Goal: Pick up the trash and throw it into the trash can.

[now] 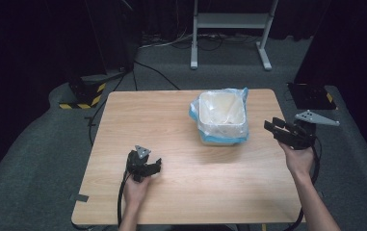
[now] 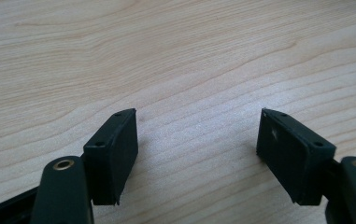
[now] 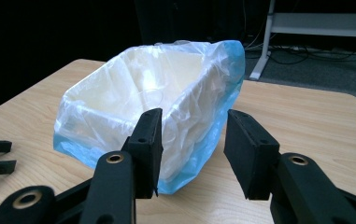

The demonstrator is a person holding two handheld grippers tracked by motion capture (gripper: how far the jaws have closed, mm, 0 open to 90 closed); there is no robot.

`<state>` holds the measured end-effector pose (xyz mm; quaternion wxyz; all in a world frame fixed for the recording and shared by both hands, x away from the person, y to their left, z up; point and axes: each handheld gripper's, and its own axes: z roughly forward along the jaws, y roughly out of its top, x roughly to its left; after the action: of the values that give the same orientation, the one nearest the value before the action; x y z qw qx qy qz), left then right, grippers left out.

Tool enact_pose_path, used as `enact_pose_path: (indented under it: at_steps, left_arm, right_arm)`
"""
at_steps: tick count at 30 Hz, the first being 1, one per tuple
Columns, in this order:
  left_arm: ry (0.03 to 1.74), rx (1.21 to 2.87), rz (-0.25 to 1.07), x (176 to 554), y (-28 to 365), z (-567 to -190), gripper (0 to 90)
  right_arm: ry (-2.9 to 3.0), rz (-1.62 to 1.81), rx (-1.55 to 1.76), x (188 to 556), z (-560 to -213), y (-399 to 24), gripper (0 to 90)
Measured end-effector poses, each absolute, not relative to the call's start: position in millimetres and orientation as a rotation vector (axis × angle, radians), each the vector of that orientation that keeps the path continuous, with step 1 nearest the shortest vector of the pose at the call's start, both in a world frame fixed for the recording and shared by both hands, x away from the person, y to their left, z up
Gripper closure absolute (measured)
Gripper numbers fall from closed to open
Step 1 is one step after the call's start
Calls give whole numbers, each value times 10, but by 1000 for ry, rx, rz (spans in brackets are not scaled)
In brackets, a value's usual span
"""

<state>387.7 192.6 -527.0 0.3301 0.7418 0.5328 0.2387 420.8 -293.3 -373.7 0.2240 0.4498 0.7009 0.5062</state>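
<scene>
While right claw [image 3: 192, 154] nears bin [image 3: 119, 126], jaws apart.

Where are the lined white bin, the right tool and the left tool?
lined white bin [image 1: 222, 139], high view, its front wall.
right tool [image 3: 192, 140], right gripper view, midway between its fingertips.
left tool [image 2: 196, 135], left gripper view, midway between its fingertips.

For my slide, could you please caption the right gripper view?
Open right gripper facing the bag-lined white bin on the wooden table.
</scene>
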Motion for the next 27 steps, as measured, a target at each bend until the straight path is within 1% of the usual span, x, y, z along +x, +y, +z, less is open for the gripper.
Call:
enact_pose_path:
  at_steps: [6,13,20,27]
  left_arm:
    - [1396,1935,625,3877,1923,-5272,291]
    - [1397,1934,625,3876,1922,-5272,291]
    - [1397,1934,625,3876,1922,-5272,291]
    - [1399,1933,625,3876,1921,-5272,291]
  right_arm:
    - [1916,1403,1251,4144,-3792,-2976,565]
    - [1916,1404,1239,4042,-3977,-2963,563]
    - [1882,1439,1262,3977,-4087,-3012,563]
    - [1896,1427,1291,3960,-4300,-2925,566]
